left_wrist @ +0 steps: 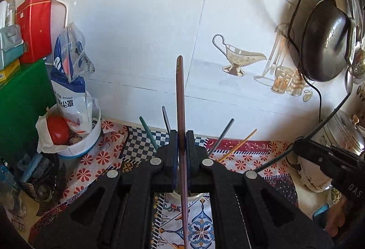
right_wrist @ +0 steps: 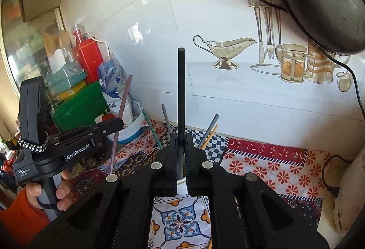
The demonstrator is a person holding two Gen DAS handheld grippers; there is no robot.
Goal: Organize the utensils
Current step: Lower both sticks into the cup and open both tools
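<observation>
L gripper [left_wrist: 181, 134] has its jaws clamped on a purple stick [left_wrist: 180, 93], R gripper [right_wrist: 181, 137] on a black stick [right_wrist: 181, 89], both upright above the cup [left_wrist: 194, 195]. Looks like the sorting step; next, each needs its proper spot on the tabletop [right_wrist: 262, 162].

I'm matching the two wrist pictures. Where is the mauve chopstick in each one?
Left wrist: mauve chopstick runs upright through the centre, clamped in the left tool.
Right wrist: at the left, slanting, held by the left tool.
Shared landmark: the gravy boat picture on the wall tile.
</observation>
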